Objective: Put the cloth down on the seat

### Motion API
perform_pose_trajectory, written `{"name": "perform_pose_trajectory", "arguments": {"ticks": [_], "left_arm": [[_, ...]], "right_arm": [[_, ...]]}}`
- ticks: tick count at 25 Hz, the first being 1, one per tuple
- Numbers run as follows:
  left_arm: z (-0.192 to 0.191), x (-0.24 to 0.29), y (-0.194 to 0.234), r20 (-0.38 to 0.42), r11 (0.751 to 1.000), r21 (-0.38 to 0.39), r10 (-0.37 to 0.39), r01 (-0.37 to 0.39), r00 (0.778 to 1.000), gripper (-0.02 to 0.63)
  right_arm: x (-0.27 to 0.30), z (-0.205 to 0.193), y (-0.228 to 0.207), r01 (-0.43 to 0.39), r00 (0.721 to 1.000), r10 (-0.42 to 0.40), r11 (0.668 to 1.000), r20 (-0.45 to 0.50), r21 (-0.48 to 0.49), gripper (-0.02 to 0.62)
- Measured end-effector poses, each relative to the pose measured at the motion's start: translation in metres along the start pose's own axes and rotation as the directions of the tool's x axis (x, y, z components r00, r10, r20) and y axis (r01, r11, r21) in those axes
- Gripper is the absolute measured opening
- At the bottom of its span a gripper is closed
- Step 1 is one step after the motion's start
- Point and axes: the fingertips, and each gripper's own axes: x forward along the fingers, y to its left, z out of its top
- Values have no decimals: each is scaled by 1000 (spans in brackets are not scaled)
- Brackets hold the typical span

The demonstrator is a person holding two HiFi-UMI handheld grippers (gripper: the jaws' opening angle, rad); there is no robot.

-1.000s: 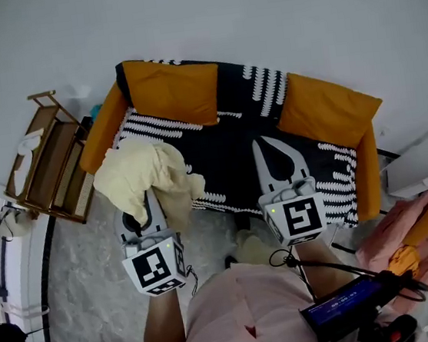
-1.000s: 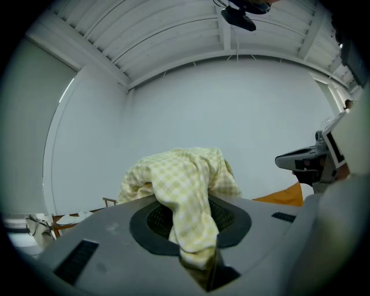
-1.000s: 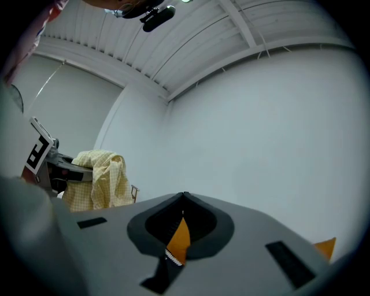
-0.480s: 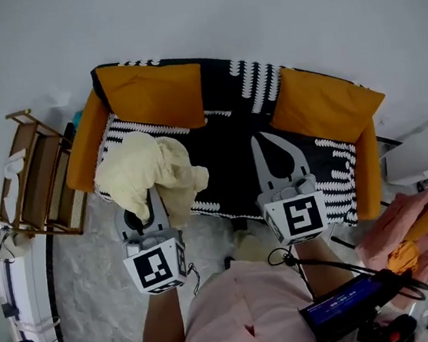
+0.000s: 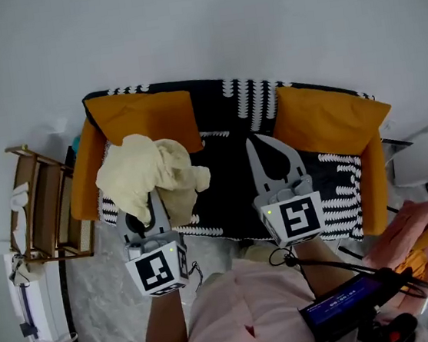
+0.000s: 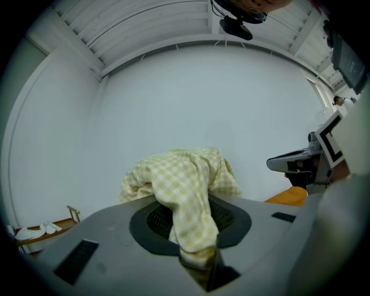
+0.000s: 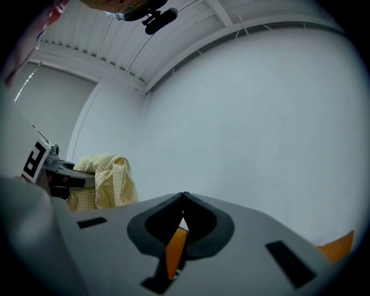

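Cloth (image 5: 151, 172) up in the air - not on the seat (image 5: 230, 174) yet
Left gripper (image 5: 150, 205) clenched on it over the seat's left near edge; right gripper (image 5: 265, 141) pinched together, empty - 2 orange cushions (image 5: 146, 119) behind.

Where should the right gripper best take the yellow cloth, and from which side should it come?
Probably the loose fold of the cloth that hangs out toward the right gripper, approached from that side after opening; the left gripper already pinches the bunched middle.
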Motion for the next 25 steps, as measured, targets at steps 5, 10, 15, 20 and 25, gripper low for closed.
{"name": "perform_pose_trajectory", "arguments": {"ticks": [5,10,15,20,25], "left_arm": [[7,35,-15,7,1000,8,-25,25,1000,97],[-1,61,-25,-19,999,9,-50,50,999,97],[-23,86,-23,-60,996,2,-86,86,995,97],[-41,97,-4,-114,990,-4,-141,142,983,97],[-82,116,-31,-172,979,-15,-201,202,964,98]], "right_arm": [[21,2,-27,10,1000,-11,1000,12,17,2],[31,-16,-40,21,999,-20,999,-35,34,2],[43,-40,-41,53,995,-48,997,-90,52,2],[50,-56,-23,112,981,-98,991,-168,73,2],[49,-94,-39,165,965,-141,982,-219,96,2]]}}
